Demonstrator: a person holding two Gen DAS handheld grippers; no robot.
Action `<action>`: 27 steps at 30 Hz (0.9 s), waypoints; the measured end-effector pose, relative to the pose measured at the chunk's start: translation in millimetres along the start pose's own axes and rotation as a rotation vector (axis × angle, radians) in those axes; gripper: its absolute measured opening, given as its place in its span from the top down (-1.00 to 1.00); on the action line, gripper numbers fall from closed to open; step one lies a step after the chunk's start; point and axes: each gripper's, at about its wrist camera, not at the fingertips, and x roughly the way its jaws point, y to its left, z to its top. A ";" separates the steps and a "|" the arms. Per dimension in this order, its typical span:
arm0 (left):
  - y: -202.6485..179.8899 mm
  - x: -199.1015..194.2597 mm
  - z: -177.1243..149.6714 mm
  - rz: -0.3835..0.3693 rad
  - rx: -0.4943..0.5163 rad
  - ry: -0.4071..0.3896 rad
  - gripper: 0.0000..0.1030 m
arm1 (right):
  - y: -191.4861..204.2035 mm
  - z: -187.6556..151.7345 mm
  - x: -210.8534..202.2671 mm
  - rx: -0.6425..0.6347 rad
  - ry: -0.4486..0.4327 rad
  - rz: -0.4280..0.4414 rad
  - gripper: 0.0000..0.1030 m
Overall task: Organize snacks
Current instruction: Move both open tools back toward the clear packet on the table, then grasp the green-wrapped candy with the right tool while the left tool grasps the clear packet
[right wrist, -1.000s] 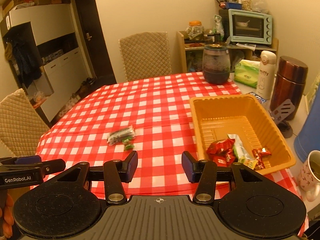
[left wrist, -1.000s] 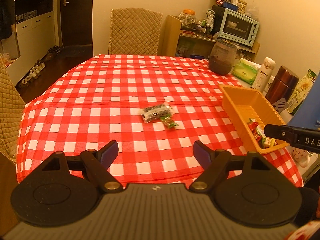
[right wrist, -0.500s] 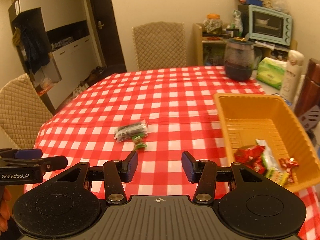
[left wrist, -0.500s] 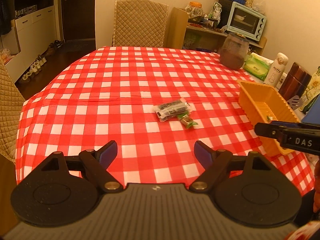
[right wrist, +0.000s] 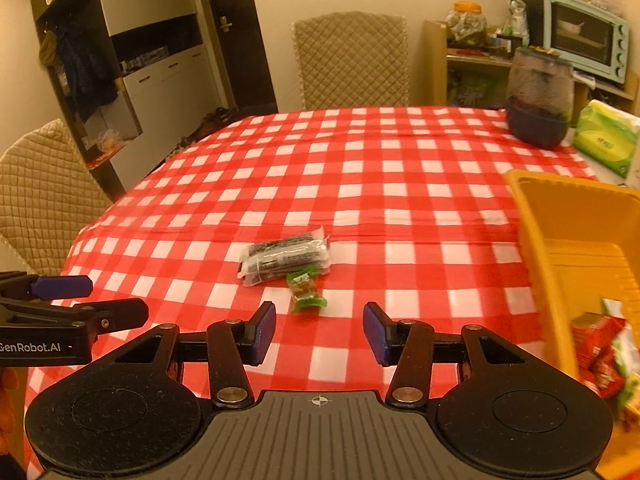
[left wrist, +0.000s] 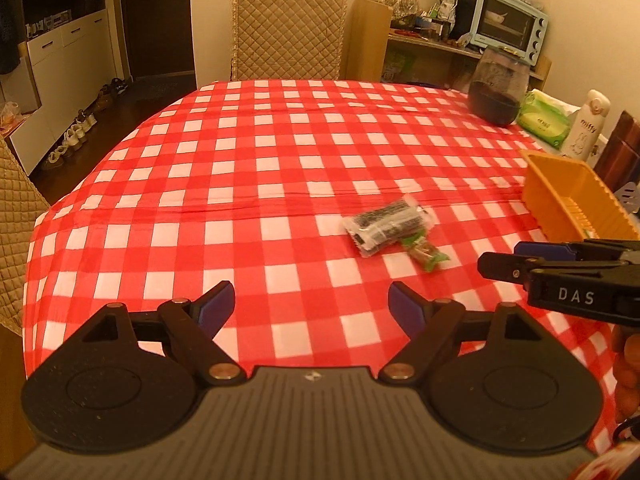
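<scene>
Snacks left to sort are two: a clear packet with dark print (right wrist: 286, 258) and, touching its near edge, a small green-wrapped sweet (right wrist: 306, 293), both on the red checked tablecloth (right wrist: 360, 184) to the left of the orange basket (right wrist: 538, 216). Over the last second we have brought both tools lower and nearer to that pair; the packets now loom larger in each wrist view, and in the right wrist view the basket has slid off to the right edge. Our right gripper (right wrist: 319, 333) has its jaws partly apart with nothing between them, and the green sweet sits just beyond its tips, left of the basket. Our left gripper (left wrist: 311, 306) stands wide and empty, further from the basket than the right one, with the packets ahead and to its right. The basket already holds red and green wrappers (right wrist: 600, 344) in its near corner. We judge this the approach to the last loose items: the right tool looks best placed for the sweet, the left for the larger packet.
</scene>
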 end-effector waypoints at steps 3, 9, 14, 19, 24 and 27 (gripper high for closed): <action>4.7 11.5 3.0 0.007 0.001 0.003 -0.59 | 0.5 1.4 16.1 -0.011 0.001 0.006 0.05; 9.8 29.4 5.7 0.005 -0.009 0.008 -0.59 | 4.3 2.2 44.9 -0.031 0.008 0.019 0.06; 10.9 38.4 7.6 0.002 -0.010 0.003 -0.59 | 11.3 4.6 66.0 -0.079 0.013 0.014 0.11; 12.4 43.7 9.7 0.000 -0.004 0.006 -0.59 | 15.7 2.0 83.4 -0.135 0.032 -0.010 0.40; 8.6 51.3 14.3 -0.028 0.029 0.001 -0.59 | 10.9 1.1 75.1 -0.115 0.039 -0.040 0.57; -1.7 59.6 19.2 -0.058 0.100 -0.006 -0.59 | -1.9 5.2 61.8 -0.060 0.022 -0.064 0.57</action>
